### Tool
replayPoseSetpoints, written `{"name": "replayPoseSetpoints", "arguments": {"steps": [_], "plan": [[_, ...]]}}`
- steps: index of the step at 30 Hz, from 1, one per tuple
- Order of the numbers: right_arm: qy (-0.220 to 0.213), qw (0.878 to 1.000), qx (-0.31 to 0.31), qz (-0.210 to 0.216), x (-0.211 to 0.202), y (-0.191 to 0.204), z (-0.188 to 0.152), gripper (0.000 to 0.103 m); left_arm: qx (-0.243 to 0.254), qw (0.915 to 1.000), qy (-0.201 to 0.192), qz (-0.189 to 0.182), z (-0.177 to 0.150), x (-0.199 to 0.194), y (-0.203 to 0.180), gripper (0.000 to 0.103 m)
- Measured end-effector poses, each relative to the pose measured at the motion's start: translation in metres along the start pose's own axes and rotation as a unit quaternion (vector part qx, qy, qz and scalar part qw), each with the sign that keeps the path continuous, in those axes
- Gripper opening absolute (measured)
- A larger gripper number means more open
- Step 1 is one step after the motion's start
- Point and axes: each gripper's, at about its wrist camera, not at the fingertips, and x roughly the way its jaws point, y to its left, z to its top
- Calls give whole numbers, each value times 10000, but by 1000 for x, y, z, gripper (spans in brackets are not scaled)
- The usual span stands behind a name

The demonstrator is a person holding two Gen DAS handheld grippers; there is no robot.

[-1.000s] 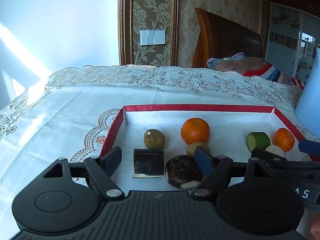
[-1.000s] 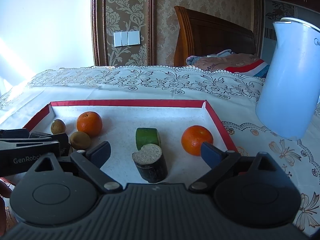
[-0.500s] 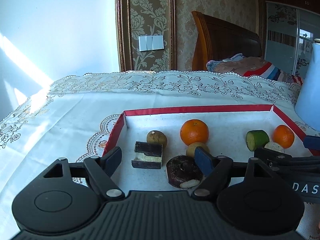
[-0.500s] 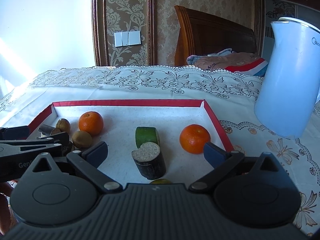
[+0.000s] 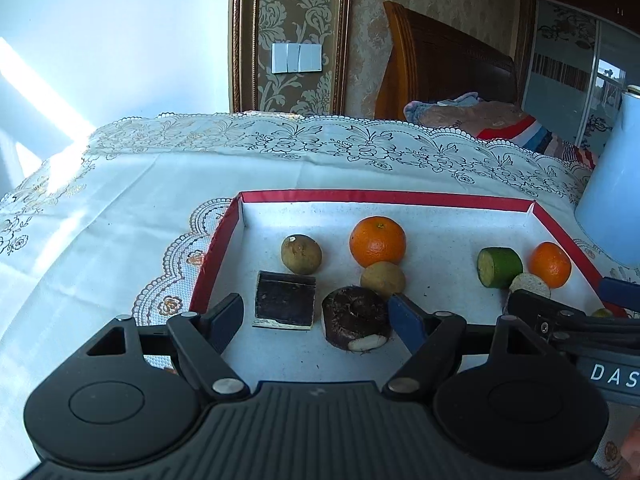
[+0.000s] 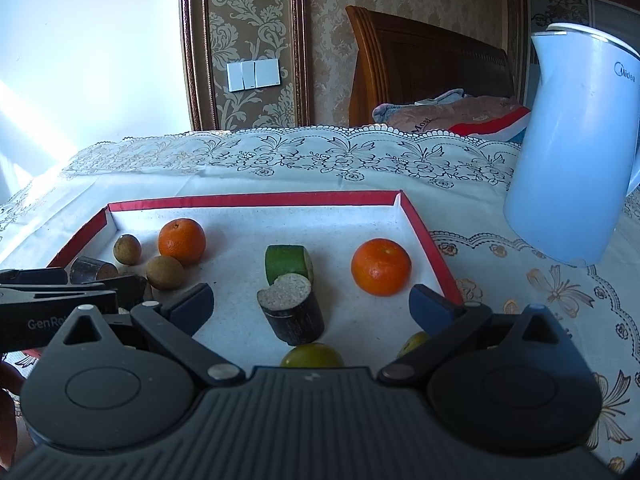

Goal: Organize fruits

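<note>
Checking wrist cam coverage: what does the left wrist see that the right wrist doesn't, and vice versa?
Left wrist only: the flat dark block seen head-on and the brown disc in full between the open left gripper fingers.

Right wrist only: two yellow-green fruits at the near edge, the whole kettle, and the cut face of the dark cylinder in the open right gripper.

Both: red-rimmed tray, two oranges, two brown fruits, green piece, lace tablecloth.
</note>
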Motion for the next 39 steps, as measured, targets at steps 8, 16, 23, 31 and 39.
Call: {"name": "replayPoseSetpoints", "arguments": {"steps": [8, 16, 23, 31, 39], "plan": [[-18, 10000, -32, 11, -5, 3, -3, 103, -78, 9999, 0, 81, -11, -14, 6, 80], [-17, 10000, -39, 54, -18, 4, -10, 103, -45, 9999, -64, 129, -20, -29, 7, 80], [4, 10000, -12, 81, -32, 4, -18, 103, 157, 9998, -39, 101, -30, -43, 3, 80], [20, 9996, 139, 253, -51, -1, -31, 103, 236, 9991, -337, 79, -41, -66, 3, 82], [-46, 9994, 51, 329, -68, 6, -45, 103, 324, 9986, -419, 75, -57, -79, 0, 82]]}}
